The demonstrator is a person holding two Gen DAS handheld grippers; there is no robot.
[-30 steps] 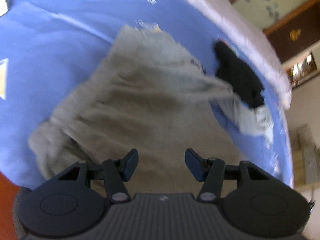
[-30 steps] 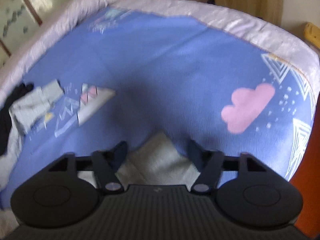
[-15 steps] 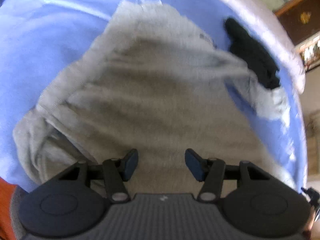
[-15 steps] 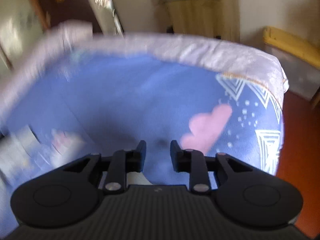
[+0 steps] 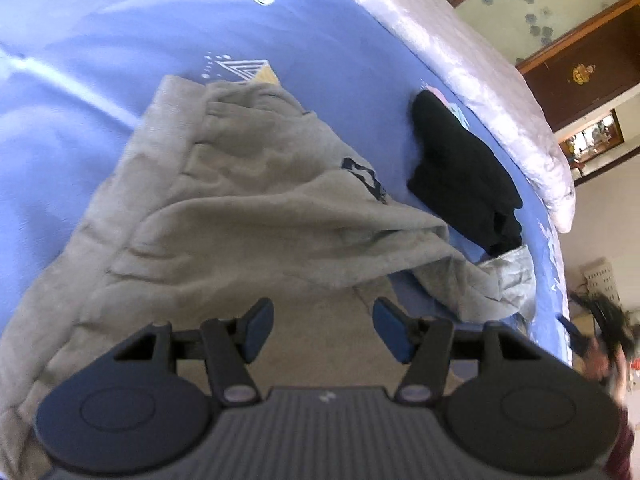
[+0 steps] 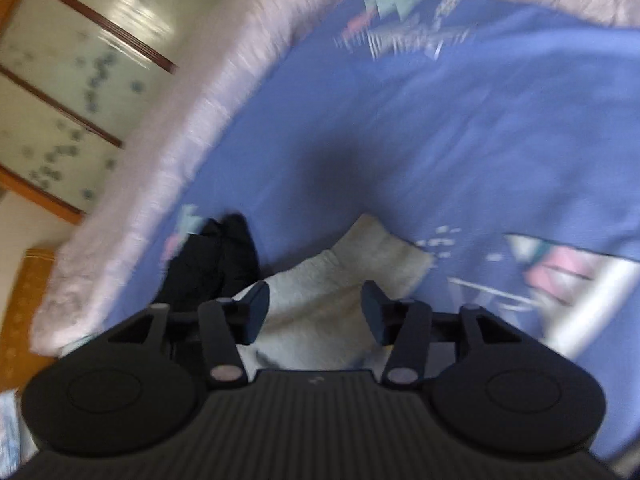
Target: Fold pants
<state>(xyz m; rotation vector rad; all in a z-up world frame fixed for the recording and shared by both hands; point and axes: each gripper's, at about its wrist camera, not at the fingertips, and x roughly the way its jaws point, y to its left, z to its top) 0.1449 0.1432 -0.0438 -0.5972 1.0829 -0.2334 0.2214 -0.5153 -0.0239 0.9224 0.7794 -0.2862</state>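
Both hand-held grippers, left (image 5: 323,328) and right (image 6: 315,312), hover spread apart over the rumpled grey pants (image 5: 240,216).

From the left wrist we look down, close over the grey pants (image 5: 248,216) on the blue bedspread (image 5: 80,40), while the right wrist view faces low across it, both sharing the black garment (image 5: 460,168).

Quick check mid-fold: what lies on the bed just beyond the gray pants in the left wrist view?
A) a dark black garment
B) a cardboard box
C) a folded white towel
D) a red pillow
A: a black garment lies on the blue bedspread, past the far edge of the gray pants.
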